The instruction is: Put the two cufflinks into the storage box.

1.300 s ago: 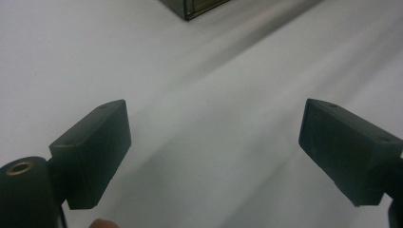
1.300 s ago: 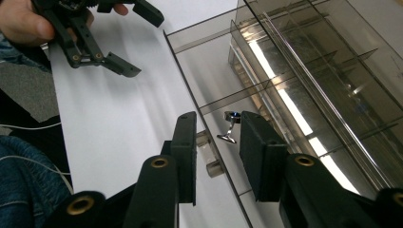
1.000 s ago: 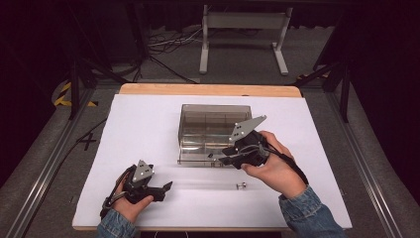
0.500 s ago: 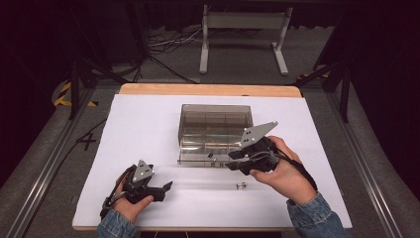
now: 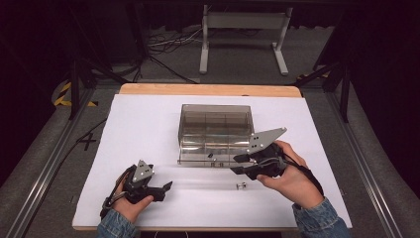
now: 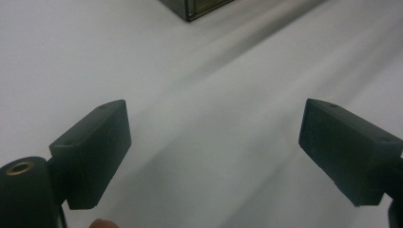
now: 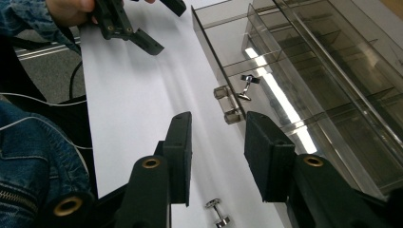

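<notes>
While jaws part, clear box (image 5: 216,134) ahead, metal pin (image 5: 241,186) beside.

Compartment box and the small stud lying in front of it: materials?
Compartment box: looks like smoke-tinted clear plastic, glossy; the dividers show through its walls and a bright glare streak runs across it. Small stud: likely metal, polished silver, with sharp highlights on its rounded ends. Both rest on a matte white sheet.
</notes>
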